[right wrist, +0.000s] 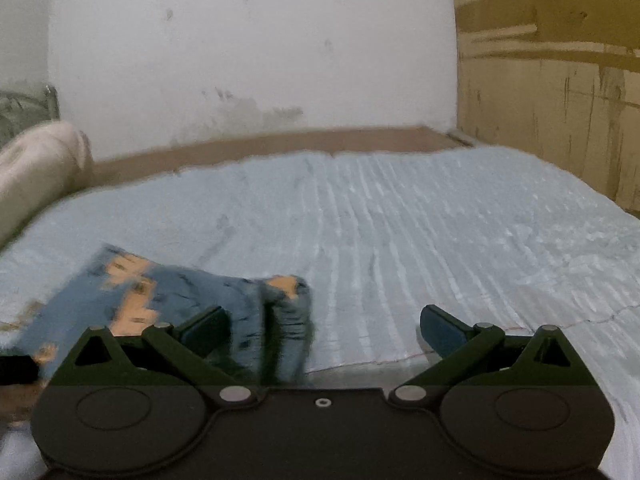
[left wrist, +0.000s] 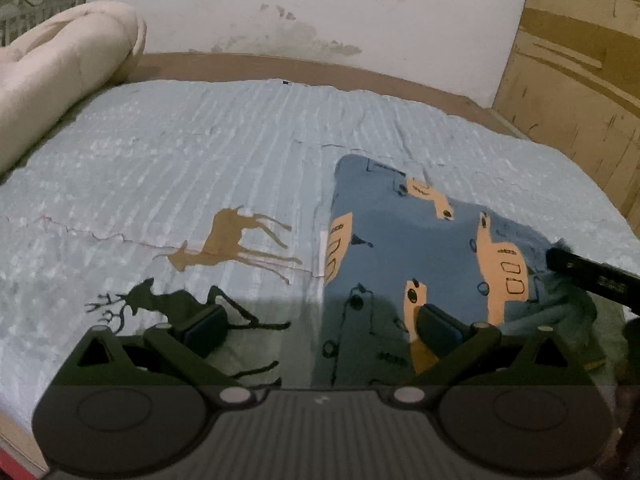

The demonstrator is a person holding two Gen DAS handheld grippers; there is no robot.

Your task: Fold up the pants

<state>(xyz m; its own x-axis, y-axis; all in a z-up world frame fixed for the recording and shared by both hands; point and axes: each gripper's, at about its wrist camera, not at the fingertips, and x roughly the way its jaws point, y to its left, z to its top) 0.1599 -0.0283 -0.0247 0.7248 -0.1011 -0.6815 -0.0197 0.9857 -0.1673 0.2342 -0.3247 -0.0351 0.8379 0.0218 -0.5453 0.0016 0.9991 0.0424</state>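
Note:
Blue pants (left wrist: 420,248) printed with orange animal shapes lie folded on the pale blue bedspread (left wrist: 200,152), right of centre in the left wrist view. My left gripper (left wrist: 320,330) hovers open over their near left edge, nothing between its fingers. The other gripper's dark finger (left wrist: 588,276) reaches in from the right, over the pants' bunched right edge. In the right wrist view the pants (right wrist: 160,300) sit blurred at lower left, with a rumpled fold near the left finger. My right gripper (right wrist: 322,330) is open and holds nothing.
A rolled beige blanket (left wrist: 60,80) lies at the bed's far left. Deer prints (left wrist: 236,240) mark the bedspread left of the pants. A white wall (left wrist: 320,12) runs behind the bed, and a wooden wardrobe (left wrist: 580,72) stands at the right. Bare bedspread (right wrist: 460,232) stretches right of the pants.

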